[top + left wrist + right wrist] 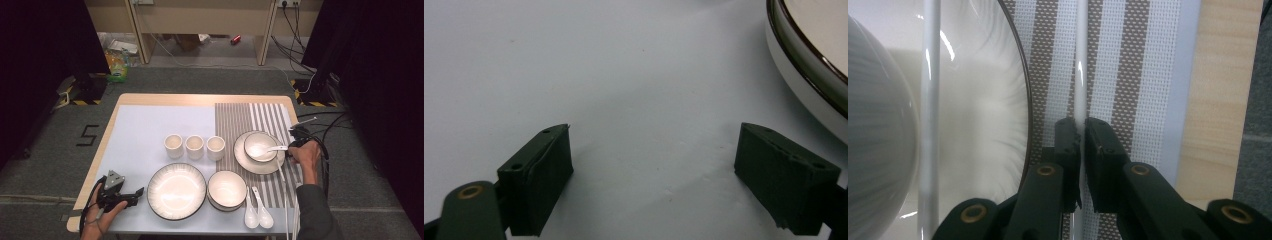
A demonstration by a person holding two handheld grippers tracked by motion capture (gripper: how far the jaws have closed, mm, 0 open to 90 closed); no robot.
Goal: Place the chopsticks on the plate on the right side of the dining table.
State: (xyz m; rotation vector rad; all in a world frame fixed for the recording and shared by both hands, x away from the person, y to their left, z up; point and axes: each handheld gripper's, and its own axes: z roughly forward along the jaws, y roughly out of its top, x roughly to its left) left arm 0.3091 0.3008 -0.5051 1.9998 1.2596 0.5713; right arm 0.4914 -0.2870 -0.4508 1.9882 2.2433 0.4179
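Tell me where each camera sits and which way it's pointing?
High view: above the person's side, looking forward and down on the table; both forearms and hands show.
Left gripper view: on the left gripper, facing its open fingers and the large plate.
Right gripper view: on the right gripper, fingers shut on a thin white stick beside a second plate.
Shared: high and left gripper views both show the large plate.

High view hangs above the person's side, looking fwd and down over the whole tabletop (150, 125). Left gripper view sits low, v. close to the pale mat, facing the big plate (809, 65) (176, 191) – shared w/ the high view. Right gripper view looks down, close, on the striped mat (1148, 75) (235, 120) – also shared.
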